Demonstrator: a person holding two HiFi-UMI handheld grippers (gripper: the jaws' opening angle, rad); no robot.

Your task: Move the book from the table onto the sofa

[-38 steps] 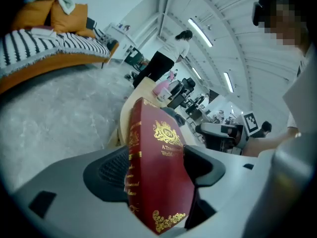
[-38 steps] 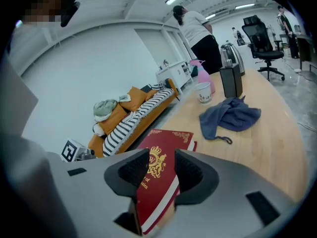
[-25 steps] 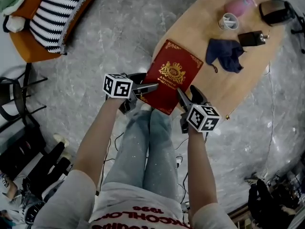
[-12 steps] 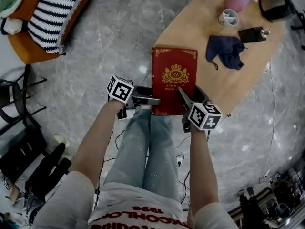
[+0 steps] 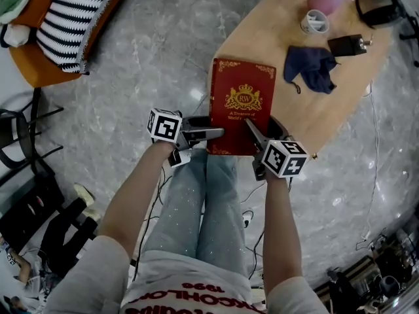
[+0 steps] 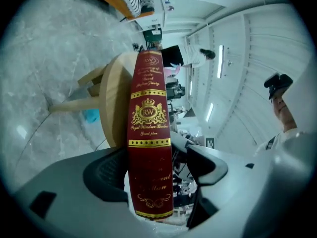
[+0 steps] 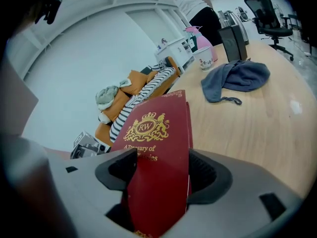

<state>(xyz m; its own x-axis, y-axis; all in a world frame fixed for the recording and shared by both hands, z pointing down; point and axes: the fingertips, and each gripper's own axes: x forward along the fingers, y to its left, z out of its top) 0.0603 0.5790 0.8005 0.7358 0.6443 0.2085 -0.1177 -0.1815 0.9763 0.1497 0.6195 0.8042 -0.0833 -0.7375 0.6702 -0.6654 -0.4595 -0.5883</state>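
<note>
A red book [image 5: 241, 103] with a gold crest hangs between both grippers, its far part over the near end of the wooden table [image 5: 262, 38]. My left gripper [image 5: 213, 134] is shut on its spine edge, and the spine [image 6: 148, 133] stands upright between the jaws of the left gripper [image 6: 158, 170]. My right gripper [image 5: 252, 131] is shut on the near right corner; the cover [image 7: 156, 133] fills the gap of the right gripper [image 7: 161, 175]. The orange sofa [image 5: 39, 64] with a striped cushion [image 5: 69, 18] lies far left, and the sofa [image 7: 131, 90] also shows beyond the book.
On the table lie a dark blue cloth [image 5: 314, 67], a white cup [image 5: 314, 25], a pink object [image 5: 324, 4] and a small black box [image 5: 346, 48]. A black chair [image 5: 19, 129] stands at the left. Grey marble floor separates table and sofa. The person's legs are below the book.
The book has turned from a slanted lie on the table corner to nearly straight and now sits raised between both grippers, which have closed in on its near end.
</note>
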